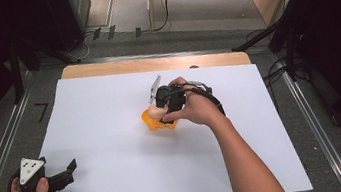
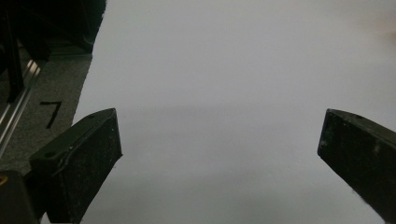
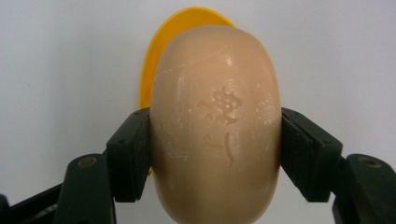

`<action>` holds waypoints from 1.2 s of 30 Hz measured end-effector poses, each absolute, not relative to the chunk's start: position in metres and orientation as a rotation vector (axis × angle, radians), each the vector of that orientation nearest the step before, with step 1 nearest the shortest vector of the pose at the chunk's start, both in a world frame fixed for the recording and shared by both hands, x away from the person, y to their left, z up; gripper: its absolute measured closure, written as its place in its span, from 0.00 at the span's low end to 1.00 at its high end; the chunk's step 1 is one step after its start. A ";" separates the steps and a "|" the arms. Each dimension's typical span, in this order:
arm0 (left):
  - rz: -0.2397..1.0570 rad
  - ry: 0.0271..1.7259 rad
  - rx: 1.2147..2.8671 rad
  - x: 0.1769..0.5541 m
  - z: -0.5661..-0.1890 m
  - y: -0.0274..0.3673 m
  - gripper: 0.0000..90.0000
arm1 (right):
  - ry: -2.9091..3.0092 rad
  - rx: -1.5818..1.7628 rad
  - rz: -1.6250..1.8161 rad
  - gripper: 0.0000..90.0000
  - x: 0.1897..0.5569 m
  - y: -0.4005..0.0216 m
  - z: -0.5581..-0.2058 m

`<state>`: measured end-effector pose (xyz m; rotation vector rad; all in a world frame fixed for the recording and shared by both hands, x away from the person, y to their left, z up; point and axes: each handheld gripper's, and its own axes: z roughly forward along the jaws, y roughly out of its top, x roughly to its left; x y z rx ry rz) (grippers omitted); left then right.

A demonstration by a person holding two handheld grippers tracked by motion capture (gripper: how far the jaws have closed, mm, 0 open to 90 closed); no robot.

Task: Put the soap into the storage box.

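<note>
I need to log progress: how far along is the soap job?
Done: the right gripper has closed on the soap bar. In hand: the bar sits over the yellow dish. Left: whether it is going in or coming out is unclear; the left gripper waits open.

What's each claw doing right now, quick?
Left gripper: open, holding nothing, over the white sheet.
Right gripper: shut on the soap, with a yellow dish behind it.
</note>
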<state>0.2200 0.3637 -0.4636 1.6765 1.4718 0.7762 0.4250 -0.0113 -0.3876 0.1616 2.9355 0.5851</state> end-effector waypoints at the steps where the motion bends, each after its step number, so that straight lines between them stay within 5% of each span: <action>1: 0.777 1.471 1.678 0.220 -0.464 0.364 0.00 | 2.939 0.155 0.585 0.37 0.426 -0.011 -0.389; 22: 0.772 1.469 1.683 0.221 -0.464 0.363 0.00 | 2.956 0.203 0.626 0.36 0.434 -0.012 -0.396; 36: 0.770 1.470 1.684 0.221 -0.464 0.364 0.00 | 2.922 0.304 0.721 0.23 0.431 -0.028 -0.390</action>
